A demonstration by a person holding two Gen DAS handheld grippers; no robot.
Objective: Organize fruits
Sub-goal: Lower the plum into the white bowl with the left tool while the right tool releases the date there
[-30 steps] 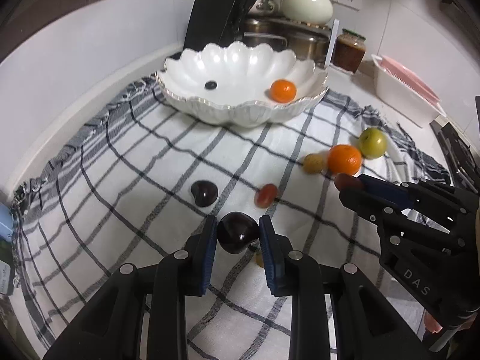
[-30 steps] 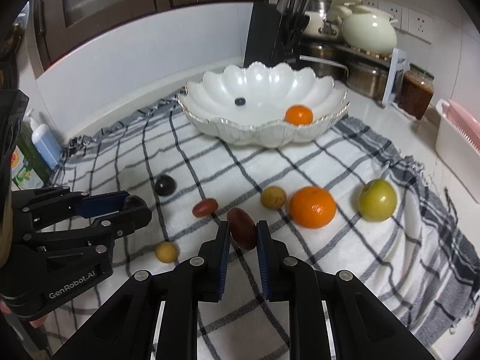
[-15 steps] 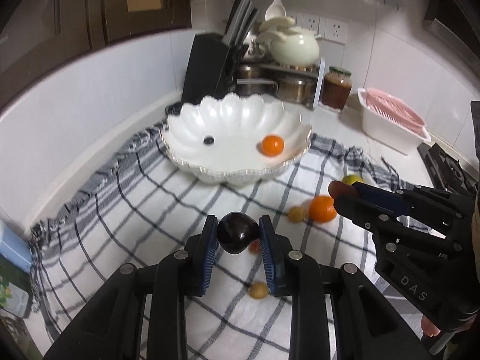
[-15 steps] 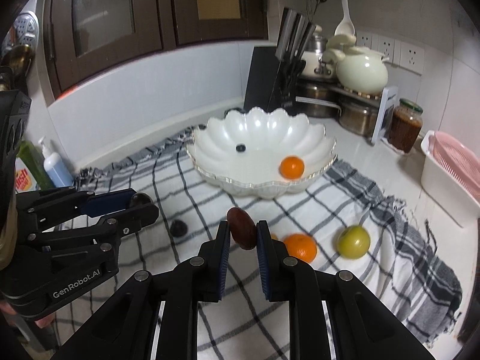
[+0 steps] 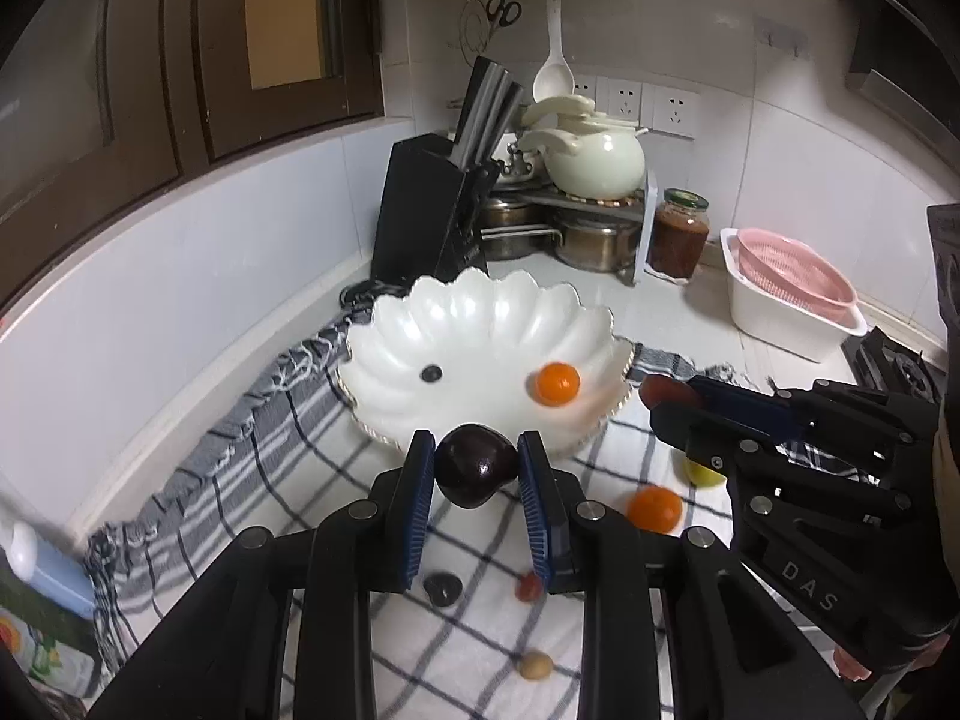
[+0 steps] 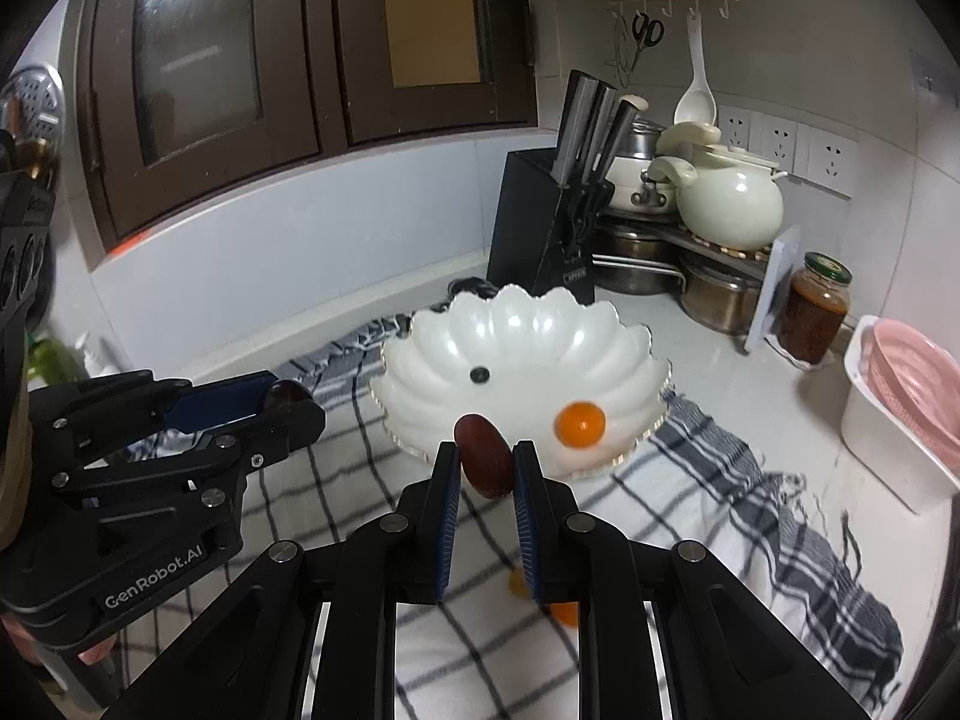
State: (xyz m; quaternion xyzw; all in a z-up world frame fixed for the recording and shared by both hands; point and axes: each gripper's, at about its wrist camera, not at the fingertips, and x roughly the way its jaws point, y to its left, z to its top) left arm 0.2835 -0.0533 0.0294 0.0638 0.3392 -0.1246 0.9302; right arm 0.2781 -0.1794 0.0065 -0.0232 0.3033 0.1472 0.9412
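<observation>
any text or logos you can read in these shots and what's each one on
"DAS": on the side of the right gripper, seen from the left wrist view.
"GenRobot.AI": on the side of the left gripper, seen from the right wrist view.
Too blurred to read: the print on the packet at the left edge and on the jar.

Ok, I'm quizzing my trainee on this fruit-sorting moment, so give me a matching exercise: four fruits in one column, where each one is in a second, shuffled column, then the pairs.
Things:
1. dark plum
2. reddish-brown oval fruit
3. small orange
4. dark berry

Places:
A. in the white bowl, on its right side
B. clamped in the left gripper
C. in the white bowl, on its left side
D. clamped in the right gripper

Pairs: 1-B, 2-D, 3-A, 4-C
</observation>
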